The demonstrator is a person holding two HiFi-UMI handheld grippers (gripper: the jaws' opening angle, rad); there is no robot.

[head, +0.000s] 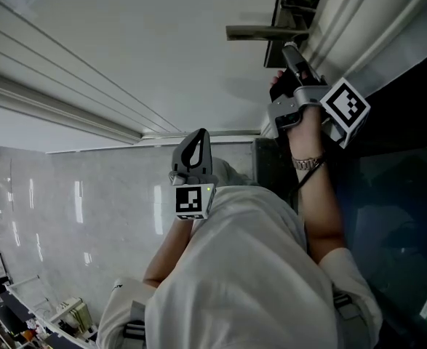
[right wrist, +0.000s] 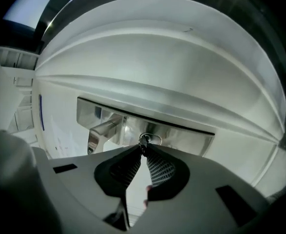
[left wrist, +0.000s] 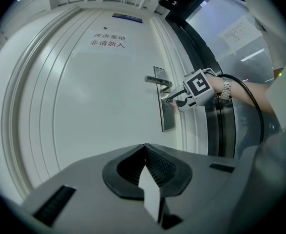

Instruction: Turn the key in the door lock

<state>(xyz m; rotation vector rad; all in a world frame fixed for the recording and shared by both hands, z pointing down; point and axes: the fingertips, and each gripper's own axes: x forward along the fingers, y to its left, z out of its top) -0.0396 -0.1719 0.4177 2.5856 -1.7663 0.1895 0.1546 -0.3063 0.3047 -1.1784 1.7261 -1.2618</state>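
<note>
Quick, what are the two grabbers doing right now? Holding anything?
Left gripper: closed, holding nothing.
Right gripper: closed on the key in the door lock.

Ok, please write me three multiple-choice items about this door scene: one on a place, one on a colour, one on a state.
1. Where are the right tongs?
A. at the key in the lock plate
B. on a hinge
C. on the floor

2. What colour are the characters printed on the door?
A. blue
B. red
C. green

3. How do the left tongs stand?
A. wide open
B. shut on a handle
C. shut and empty

Answers:
1 A: their tips pinch the key's head in the right gripper view.
2 B: the print shows red on white.
3 C: the pads meet with nothing between them.
</note>
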